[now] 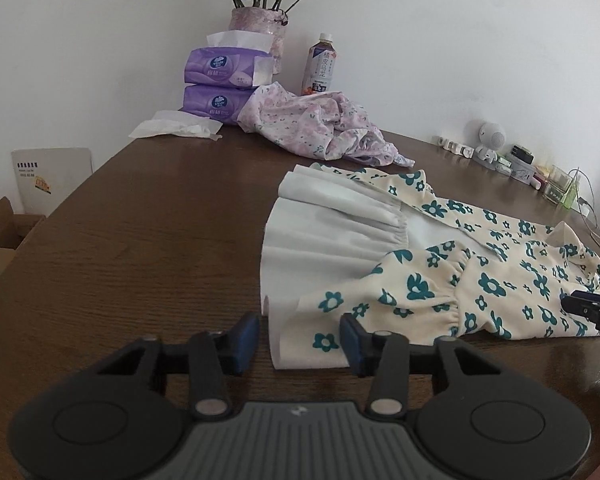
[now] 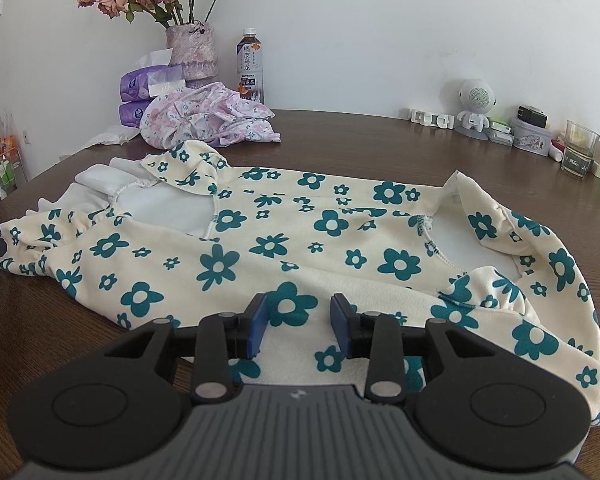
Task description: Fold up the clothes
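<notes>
A cream garment with teal flowers (image 1: 480, 272) lies spread on the brown table (image 1: 140, 240), its white ruffled hem turned toward the left. My left gripper (image 1: 299, 342) is open, its blue pads either side of the hem's near corner. My right gripper (image 2: 298, 326) is open over the garment's near edge (image 2: 300, 248), with cloth between its pads. The right gripper's tips show at the right edge of the left wrist view (image 1: 592, 310). A crumpled pink floral garment (image 1: 320, 128) lies at the back of the table; it also shows in the right wrist view (image 2: 204, 120).
At the back stand two purple tissue packs (image 1: 220, 88), a vase of roses (image 1: 260, 32), a drink bottle (image 1: 320, 66) and a loose tissue (image 1: 172, 128). Small items, a white robot figure (image 2: 476, 108) and a glass (image 2: 578, 148) line the wall. A cardboard box (image 1: 4, 228) sits beyond the left edge.
</notes>
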{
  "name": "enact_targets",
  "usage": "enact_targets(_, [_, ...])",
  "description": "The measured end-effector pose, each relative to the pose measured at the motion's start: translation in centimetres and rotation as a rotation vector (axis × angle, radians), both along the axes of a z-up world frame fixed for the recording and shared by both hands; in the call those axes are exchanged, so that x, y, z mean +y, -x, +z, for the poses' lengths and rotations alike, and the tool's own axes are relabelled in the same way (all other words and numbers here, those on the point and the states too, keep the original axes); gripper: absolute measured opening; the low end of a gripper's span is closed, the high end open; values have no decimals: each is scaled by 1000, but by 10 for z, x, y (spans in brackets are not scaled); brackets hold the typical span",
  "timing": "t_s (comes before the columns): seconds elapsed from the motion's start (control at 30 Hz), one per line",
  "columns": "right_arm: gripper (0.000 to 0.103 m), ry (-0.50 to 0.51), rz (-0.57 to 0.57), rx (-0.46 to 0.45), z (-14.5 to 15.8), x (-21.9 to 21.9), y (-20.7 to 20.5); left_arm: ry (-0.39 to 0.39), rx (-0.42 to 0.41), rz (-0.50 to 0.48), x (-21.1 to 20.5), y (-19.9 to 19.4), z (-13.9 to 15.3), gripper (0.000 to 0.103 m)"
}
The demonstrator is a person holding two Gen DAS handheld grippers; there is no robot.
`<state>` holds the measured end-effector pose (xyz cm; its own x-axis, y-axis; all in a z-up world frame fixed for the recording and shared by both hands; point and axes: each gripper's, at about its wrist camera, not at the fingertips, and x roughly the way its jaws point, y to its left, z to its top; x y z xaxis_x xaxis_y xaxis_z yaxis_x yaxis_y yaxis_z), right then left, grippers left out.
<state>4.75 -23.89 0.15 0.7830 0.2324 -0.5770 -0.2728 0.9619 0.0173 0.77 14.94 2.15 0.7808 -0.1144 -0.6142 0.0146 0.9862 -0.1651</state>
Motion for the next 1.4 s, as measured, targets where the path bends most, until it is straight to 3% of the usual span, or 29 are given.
enact_targets(0.03, [35,0,0,0,0,0,0,16,-3,5,2,-1,-1,18])
enact_targets(0.1, [35,1,0,0,0,1,0,37,-15,16,4,-2,0,3])
enact_targets(0.4, [35,3,-1,0,0,1,0,-4,-76,27,3,-25,7,2])
enact_targets(0.77, [35,5,1,-1,0,0,0,19,-24,33,11,-47,-5,2])
enact_targets(0.87, [35,5,1,-1,0,0,1,30,-25,77,15,-43,-2,6])
enact_targets(0.9, [35,4,1,-1,0,0,1,24,-31,97,16,-40,1,12])
enact_targets(1.0, [35,4,2,-1,0,0,1,44,-81,124,20,-23,15,49])
enact_targets(1.03, [35,4,2,-1,0,0,1,51,-102,127,21,-17,20,54])
enact_targets(1.17, [36,7,2,-1,0,1,0,77,-104,92,18,-3,25,67])
enact_targets(1.4, [36,14,0,-4,0,2,0,125,-50,81,12,2,5,69])
